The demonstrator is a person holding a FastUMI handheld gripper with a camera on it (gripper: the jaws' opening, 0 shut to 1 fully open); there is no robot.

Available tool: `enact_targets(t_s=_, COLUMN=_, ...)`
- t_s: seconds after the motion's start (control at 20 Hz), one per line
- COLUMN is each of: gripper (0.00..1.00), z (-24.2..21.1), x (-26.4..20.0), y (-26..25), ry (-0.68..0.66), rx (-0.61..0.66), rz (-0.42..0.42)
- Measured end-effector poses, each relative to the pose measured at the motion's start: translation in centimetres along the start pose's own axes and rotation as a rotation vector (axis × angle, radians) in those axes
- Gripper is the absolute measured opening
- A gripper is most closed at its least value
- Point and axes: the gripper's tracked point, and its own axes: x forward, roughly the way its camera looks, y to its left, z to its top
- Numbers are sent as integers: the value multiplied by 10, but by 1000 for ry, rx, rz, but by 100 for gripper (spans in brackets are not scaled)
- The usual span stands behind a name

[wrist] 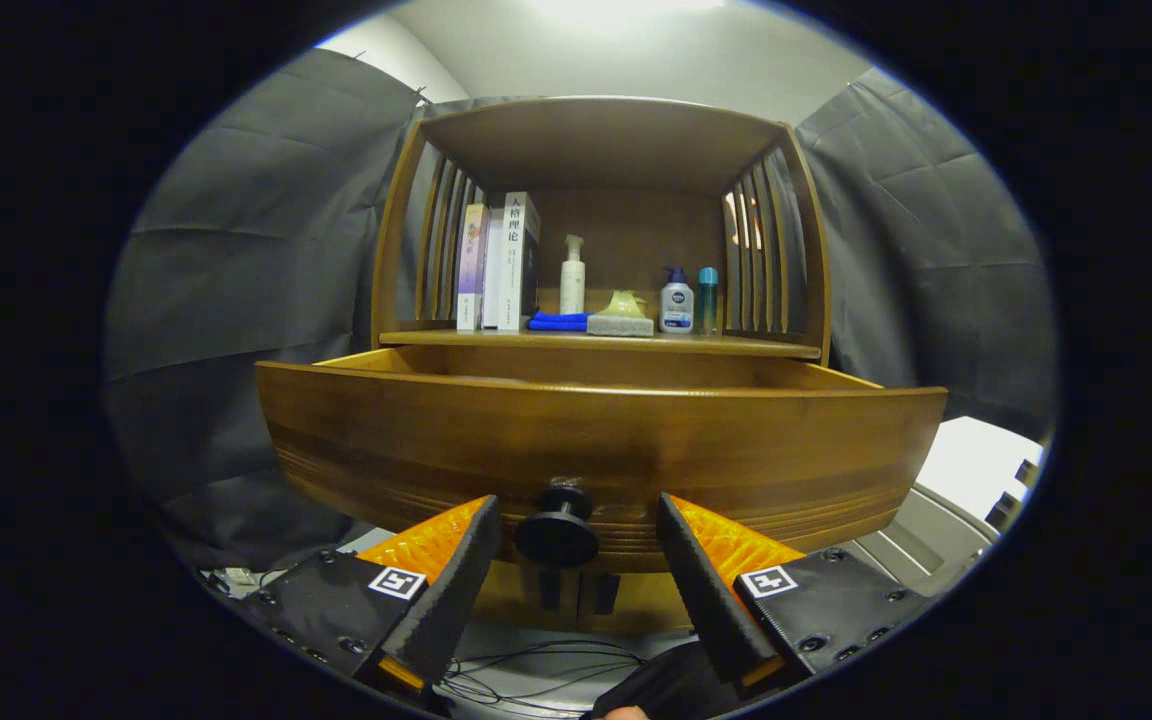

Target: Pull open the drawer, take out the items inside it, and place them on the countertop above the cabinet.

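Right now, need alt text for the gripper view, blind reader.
The wooden drawer stands pulled open, its round black knob between the open gripper's fingers, neither touching it. Above, the countertop holds books, bottles, a blue cloth and a sponge.

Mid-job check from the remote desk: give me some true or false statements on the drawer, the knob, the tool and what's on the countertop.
1. The drawer is pulled open. True.
2. The tool is clamped on the knob. False: the fingers stand apart on either side of the knob, not touching it.
3. Books stand upright on the countertop. True.
4. The blue cloth hangs over the drawer front. False: it lies on the countertop beside the books.
5. The drawer's contents are clearly visible. False: its front hides the inside.
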Motion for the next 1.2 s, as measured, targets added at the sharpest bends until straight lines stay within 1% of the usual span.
enact_targets(t_s=0.2, gripper=98, z=-3, x=11, y=2, ry=20, rx=38, rz=-13)
enact_targets(t_s=0.25, gripper=98, z=-3, x=12, y=0, ry=22, rx=49, rz=-30)
enact_targets(t_s=0.55, gripper=96, z=0, x=17, y=-3, ry=14, rx=88, rz=-61)
enact_targets(t_s=0.75, gripper=96, z=3, x=33, y=-7, ry=28, rx=119, rz=-43)
enact_targets(t_s=1.1, gripper=97, z=19, x=61, y=-6, ry=9, rx=114, rz=-56)
enact_targets(t_s=1.15, gripper=97, z=13, x=64, y=-5, ry=29, rx=116, rz=-52)
enact_targets(t_s=1.2, gripper=98, z=20, x=67, y=-5, ry=7, rx=118, rz=-56)
